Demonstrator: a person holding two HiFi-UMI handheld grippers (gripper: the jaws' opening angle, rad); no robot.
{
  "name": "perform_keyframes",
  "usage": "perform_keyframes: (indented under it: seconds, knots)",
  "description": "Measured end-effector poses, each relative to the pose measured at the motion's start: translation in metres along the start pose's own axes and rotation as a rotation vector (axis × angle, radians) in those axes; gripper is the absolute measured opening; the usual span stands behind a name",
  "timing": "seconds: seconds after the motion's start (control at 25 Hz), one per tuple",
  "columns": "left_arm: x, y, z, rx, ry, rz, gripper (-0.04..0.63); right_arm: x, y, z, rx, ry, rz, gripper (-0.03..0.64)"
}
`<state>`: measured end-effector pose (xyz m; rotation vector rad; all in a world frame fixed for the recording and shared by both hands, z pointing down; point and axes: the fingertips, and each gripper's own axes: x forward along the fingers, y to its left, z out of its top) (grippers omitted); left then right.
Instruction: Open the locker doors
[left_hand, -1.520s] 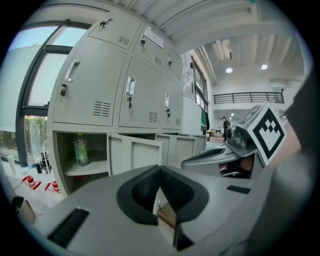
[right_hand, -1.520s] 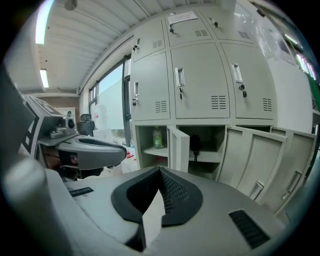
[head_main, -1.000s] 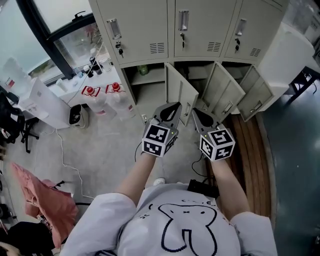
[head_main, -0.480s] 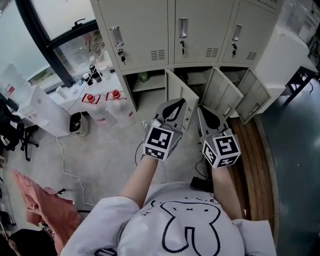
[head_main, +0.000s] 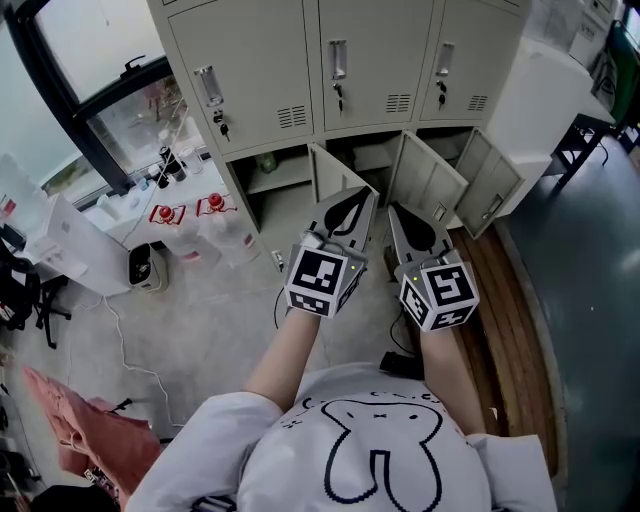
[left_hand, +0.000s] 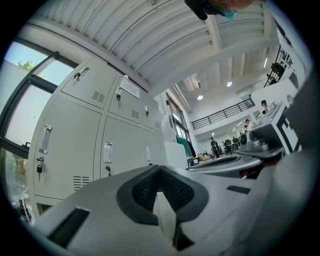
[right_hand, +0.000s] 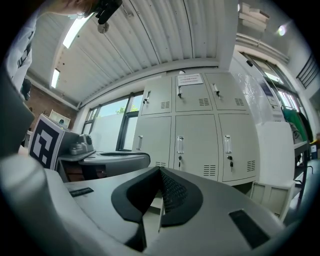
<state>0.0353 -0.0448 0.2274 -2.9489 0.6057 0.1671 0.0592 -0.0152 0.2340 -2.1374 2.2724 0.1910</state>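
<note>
Higher than a second ago, my left gripper has jaws together, empty; my right gripper likewise, also risen; beyond them I see the lower doors standing open, the upper doors closed

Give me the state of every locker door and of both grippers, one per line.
lower left door: swung open
lower middle door: swung open
lower right door: swung open
upper left door: closed
upper middle door: closed
upper right door: closed
left gripper: shut, nothing between the jaws
right gripper: shut, nothing between the jaws
</note>
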Motion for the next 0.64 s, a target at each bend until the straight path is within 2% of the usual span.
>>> perform_keyframes:
  seconds: [0.32,0.44,0.64]
  knots:
    - [-0.0002,-0.0093,0.0068,0.004,-0.025,-0.016,0.012,-0.0040,0.0008,0.0039,0.002,-0.012,-0.006,0.008]
    - [-0.0021,-0.0104,0.0043,0.007,-0.005,-0.022,0.012,-0.0045,0.0011,0.0054,0.002,-0.018,-0.008,0.008]
    - [-0.0045,-0.0069,0.0103,0.010,-0.033,-0.011,0.012,-0.0038,0.0020,0.0068,0.000,-0.018,-0.006,0.008]
